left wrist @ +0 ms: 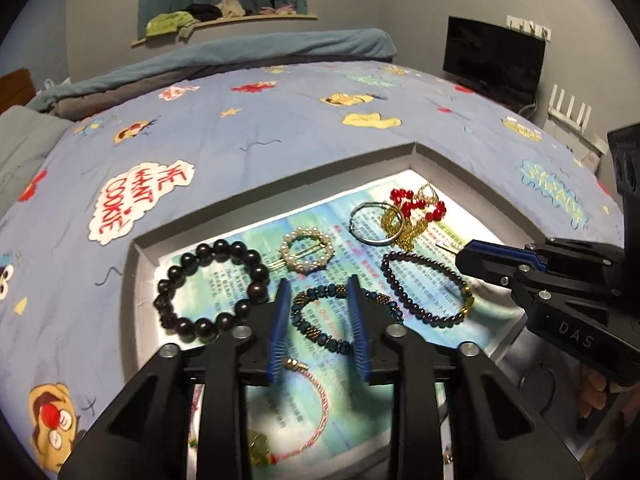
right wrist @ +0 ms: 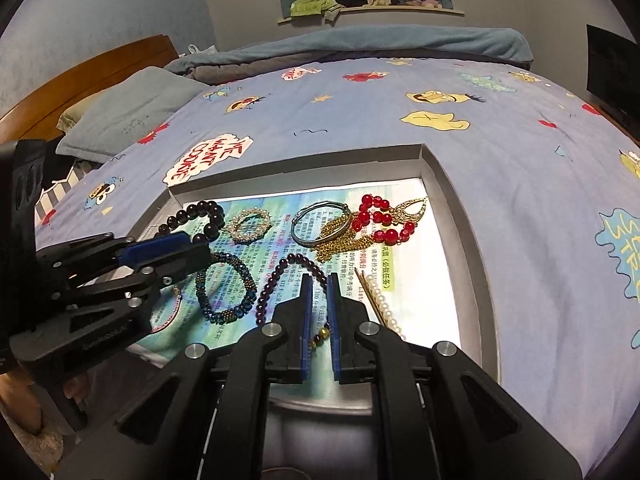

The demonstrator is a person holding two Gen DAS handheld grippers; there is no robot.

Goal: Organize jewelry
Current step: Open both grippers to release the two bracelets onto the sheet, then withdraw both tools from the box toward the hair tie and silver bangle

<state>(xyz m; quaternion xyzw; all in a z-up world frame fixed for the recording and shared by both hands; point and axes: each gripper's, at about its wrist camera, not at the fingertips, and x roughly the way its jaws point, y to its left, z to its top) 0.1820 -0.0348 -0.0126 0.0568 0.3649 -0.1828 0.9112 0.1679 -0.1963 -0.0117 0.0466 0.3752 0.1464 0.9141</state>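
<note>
A shallow grey tray (left wrist: 136, 280) (right wrist: 460, 208) lined with a printed sheet lies on the bed and holds jewelry. My left gripper (left wrist: 318, 294) is open, its fingers straddling the blue and gold beaded bracelet (left wrist: 316, 336) (right wrist: 224, 312). My right gripper (right wrist: 320, 284) (left wrist: 464, 256) is open with a narrow gap, over the near end of the dark purple beaded bracelet (right wrist: 272, 284) (left wrist: 424, 288). Also in the tray: a big dark bead bracelet (left wrist: 208, 288), a pearl ring brooch (left wrist: 306, 252), a silver bangle (right wrist: 320, 224), gold chains (right wrist: 340, 244), red beads (right wrist: 380, 220), a pearl strand (right wrist: 384, 304) and a pink bangle (left wrist: 320, 408).
The tray sits on a blue cartoon bedspread (left wrist: 240, 128). A pillow (right wrist: 132, 112) and wooden headboard (right wrist: 80, 76) are at the left. A black monitor (left wrist: 492, 60) stands at the right, and a shelf with clothes (left wrist: 224, 20) hangs on the far wall.
</note>
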